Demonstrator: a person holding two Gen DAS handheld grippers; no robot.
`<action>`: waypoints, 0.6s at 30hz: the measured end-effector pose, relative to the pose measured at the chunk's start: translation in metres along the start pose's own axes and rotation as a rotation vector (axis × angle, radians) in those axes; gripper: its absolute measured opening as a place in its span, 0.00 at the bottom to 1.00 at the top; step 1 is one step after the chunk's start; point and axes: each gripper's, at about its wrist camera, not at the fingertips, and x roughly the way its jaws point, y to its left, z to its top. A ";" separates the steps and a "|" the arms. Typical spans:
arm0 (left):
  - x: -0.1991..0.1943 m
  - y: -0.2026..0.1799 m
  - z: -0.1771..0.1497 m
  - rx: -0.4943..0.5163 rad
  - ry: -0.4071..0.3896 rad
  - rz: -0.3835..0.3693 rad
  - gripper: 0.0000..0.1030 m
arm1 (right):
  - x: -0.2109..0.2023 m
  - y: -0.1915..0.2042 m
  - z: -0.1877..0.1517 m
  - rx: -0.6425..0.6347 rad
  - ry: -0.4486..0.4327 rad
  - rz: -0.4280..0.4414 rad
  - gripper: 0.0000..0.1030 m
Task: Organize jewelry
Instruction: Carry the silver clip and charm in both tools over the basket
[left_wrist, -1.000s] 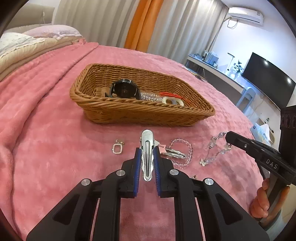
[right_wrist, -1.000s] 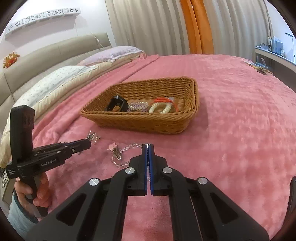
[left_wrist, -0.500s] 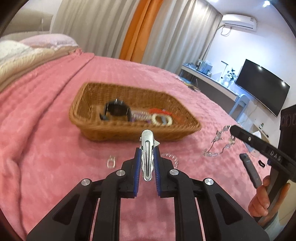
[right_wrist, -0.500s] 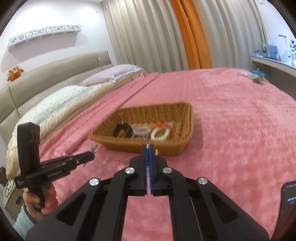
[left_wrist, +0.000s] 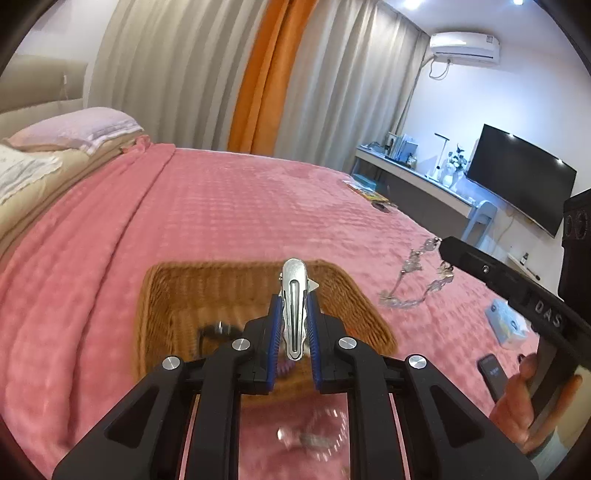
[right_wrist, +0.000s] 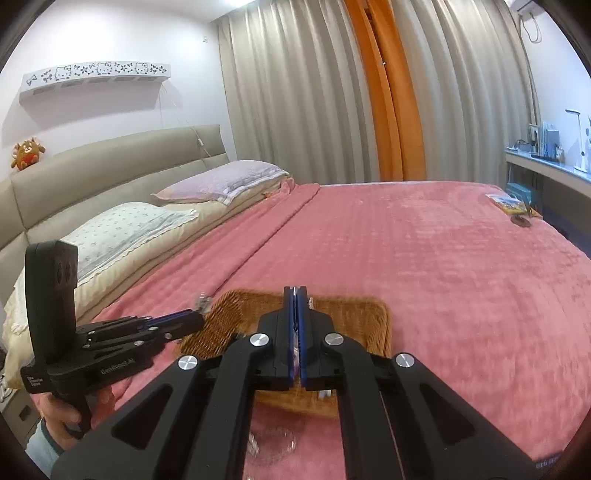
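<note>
Left gripper (left_wrist: 293, 325) pinching silver hair clip (left_wrist: 294, 295), poised above wicker basket (left_wrist: 166, 295). Right gripper (right_wrist: 294, 325) pressed together on crystal necklace (left_wrist: 413, 280), dangling just beside basket rim.

Pink blanket (right_wrist: 443, 258) beyond the wicker basket (left_wrist: 177, 295) bare up to the pillows (right_wrist: 221, 181) at the head. Near far right edge: small clutter (right_wrist: 511, 206). Bead strand (left_wrist: 410, 288) hangs just right of basket.
</note>
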 end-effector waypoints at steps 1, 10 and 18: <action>0.010 0.002 0.004 -0.003 0.006 0.002 0.12 | 0.013 -0.002 0.001 0.004 0.006 -0.001 0.01; 0.089 0.025 -0.004 -0.065 0.092 -0.009 0.12 | 0.114 -0.036 -0.021 0.071 0.165 -0.007 0.01; 0.116 0.030 -0.017 -0.075 0.162 0.000 0.12 | 0.141 -0.057 -0.043 0.163 0.271 0.046 0.01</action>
